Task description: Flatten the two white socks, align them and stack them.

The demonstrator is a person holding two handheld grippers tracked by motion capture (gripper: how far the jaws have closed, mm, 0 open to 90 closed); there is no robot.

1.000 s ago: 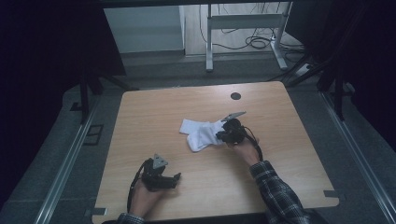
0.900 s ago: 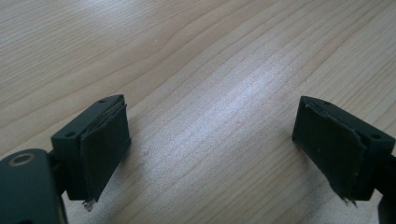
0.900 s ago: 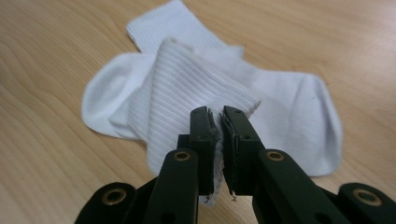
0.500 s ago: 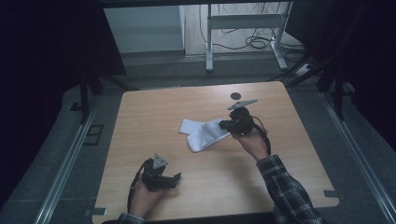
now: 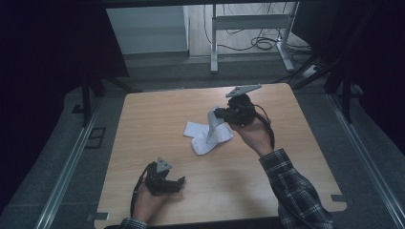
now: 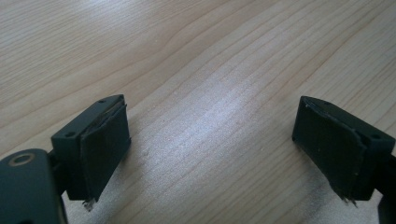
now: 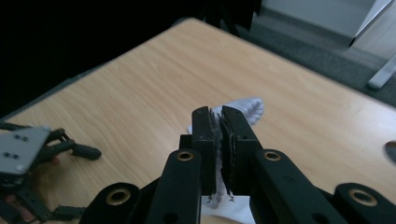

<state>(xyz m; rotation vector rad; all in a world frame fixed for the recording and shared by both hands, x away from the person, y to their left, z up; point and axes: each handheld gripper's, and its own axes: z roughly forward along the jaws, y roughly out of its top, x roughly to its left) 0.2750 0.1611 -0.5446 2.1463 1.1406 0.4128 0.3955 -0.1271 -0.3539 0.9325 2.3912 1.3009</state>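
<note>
Here the right gripper point(image 5: 216, 114) hangs above the middle of the table point(image 5: 305, 157), its jaws pressed together on a fold of a white sock point(image 5: 213, 136). In the right gripper view a thin edge of white cloth shows clamped between the pads, and more of the sock point(image 7: 247, 109) trails beyond and below the jaw tips. From the pinch the sock drapes downward, its lower part resting on the wood just beneath the gripper, on or beside a second flat white piece that may be another sock; which one lies on which cannot be told. The left gripper point(image 5: 177, 185) rests low on the near side of the table, well apart from the sock, its jaws spread wide over bare wood with nothing between the pads point(image 6: 105, 147).

The step in hand appears to be lifting the sock clear. It is likely done best by keeping the pinch firm and rising straight up until the hanging end leaves the table, so that the cloth neither slips out nor drags the piece beneath it.
</note>
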